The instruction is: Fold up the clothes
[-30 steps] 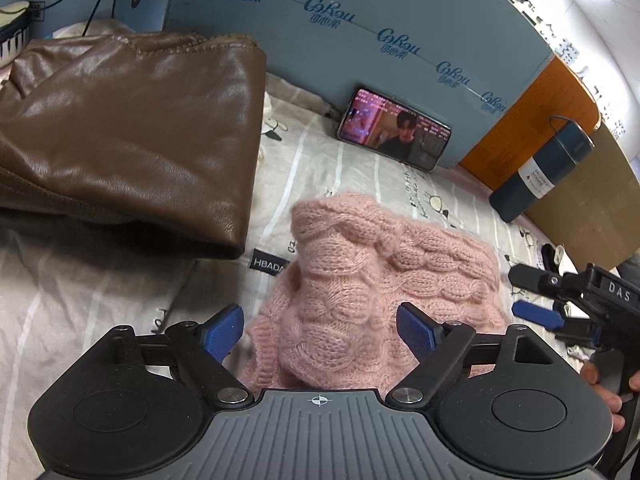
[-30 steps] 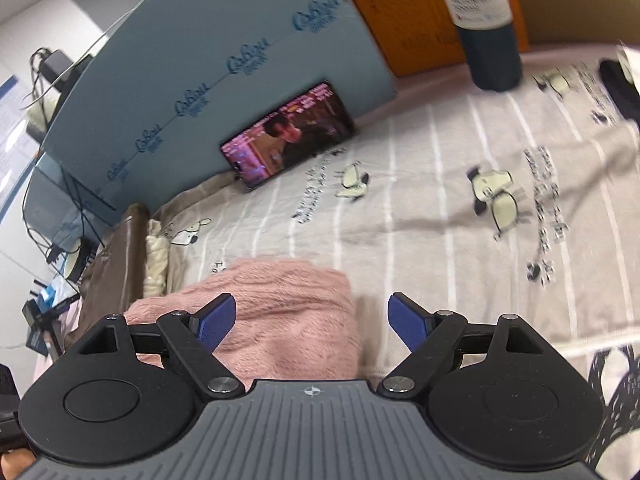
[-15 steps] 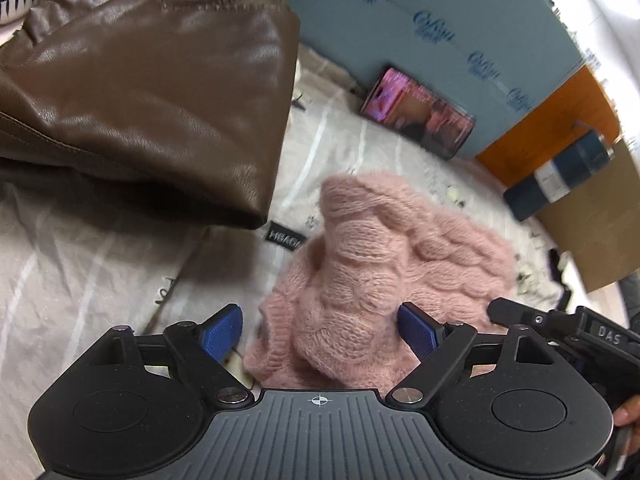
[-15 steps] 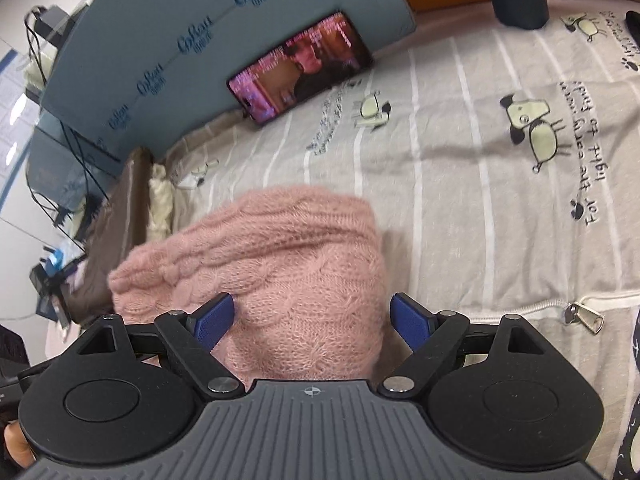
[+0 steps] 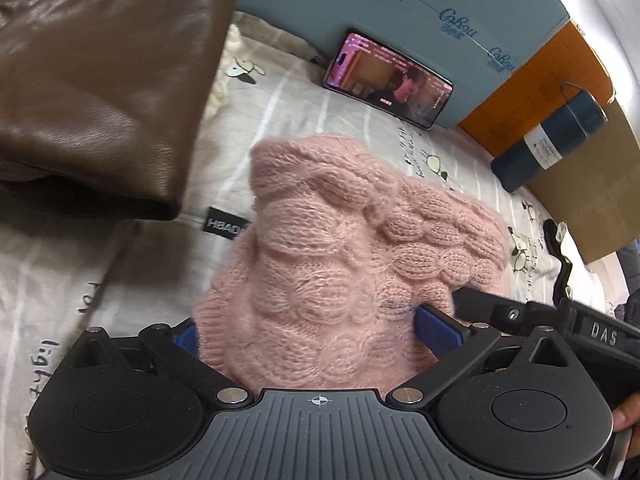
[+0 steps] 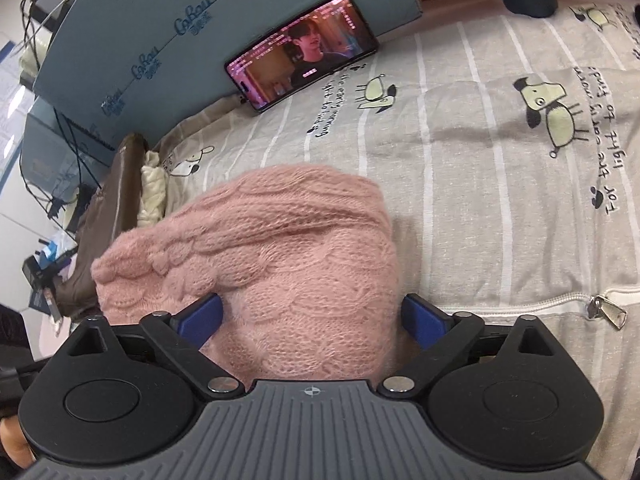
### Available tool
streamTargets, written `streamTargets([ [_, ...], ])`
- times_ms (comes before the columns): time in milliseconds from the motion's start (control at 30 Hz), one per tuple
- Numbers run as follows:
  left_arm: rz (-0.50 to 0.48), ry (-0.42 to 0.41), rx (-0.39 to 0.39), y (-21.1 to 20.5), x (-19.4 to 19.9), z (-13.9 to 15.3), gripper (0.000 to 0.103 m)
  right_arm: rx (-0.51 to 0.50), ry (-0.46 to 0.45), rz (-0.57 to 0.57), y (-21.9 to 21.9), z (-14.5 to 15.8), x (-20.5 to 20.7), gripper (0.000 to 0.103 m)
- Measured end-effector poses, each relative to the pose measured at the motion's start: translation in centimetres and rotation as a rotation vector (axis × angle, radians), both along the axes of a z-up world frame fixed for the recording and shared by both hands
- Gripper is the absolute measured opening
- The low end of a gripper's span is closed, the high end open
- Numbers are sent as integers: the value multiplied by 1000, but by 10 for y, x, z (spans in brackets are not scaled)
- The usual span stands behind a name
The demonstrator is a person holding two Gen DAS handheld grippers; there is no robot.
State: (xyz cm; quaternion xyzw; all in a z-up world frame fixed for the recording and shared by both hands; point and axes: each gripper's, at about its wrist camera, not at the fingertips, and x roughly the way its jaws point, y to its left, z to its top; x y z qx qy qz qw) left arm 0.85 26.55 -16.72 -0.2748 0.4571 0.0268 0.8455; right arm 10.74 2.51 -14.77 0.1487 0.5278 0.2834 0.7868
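Observation:
A folded pink cable-knit sweater (image 5: 340, 256) lies bunched on the grey striped bedsheet (image 5: 120, 280). My left gripper (image 5: 312, 330) is open, its blue pads on either side of the sweater's near end, the knit filling the gap. My right gripper (image 6: 312, 318) is open too, straddling the other end of the same sweater (image 6: 280, 240); its black body also shows in the left wrist view (image 5: 560, 320) at the right. Whether the pads press the knit cannot be told.
A folded brown leather jacket (image 5: 92, 80) lies at the left, close to the sweater. A phone (image 5: 388, 80) playing video leans on a blue foam board (image 5: 400, 12). A dark blue bottle (image 5: 552, 140) stands at the right. A zipper pull (image 6: 608, 312) lies on the sheet.
Both grippers have moved forward onto the sweater; it now fills the gap between each pair of pads. The jaws remain wide.

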Motion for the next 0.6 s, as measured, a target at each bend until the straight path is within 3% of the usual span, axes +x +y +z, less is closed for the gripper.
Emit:
streamTargets([
  [133, 10, -18, -11, -1, -2, 0, 102, 9, 9, -12, 0, 1, -2, 97],
  [233, 17, -32, -5, -3, -5, 1, 98, 12, 12, -13, 0, 2, -4, 84],
  [300, 15, -41, -8, -4, -6, 2, 88, 14, 15, -14, 0, 2, -6, 76],
  [367, 15, -50, -22, -4, -8, 3, 84, 17, 13, -19, 0, 4, -9, 66],
  [467, 20, -76, -56, -2, -12, 5, 66, 33, 8, -20, -3, 8, -14, 51],
  [600, 25, -104, -64, -6, -18, 8, 48, 63, -13, -7, -8, 14, -23, 38],
])
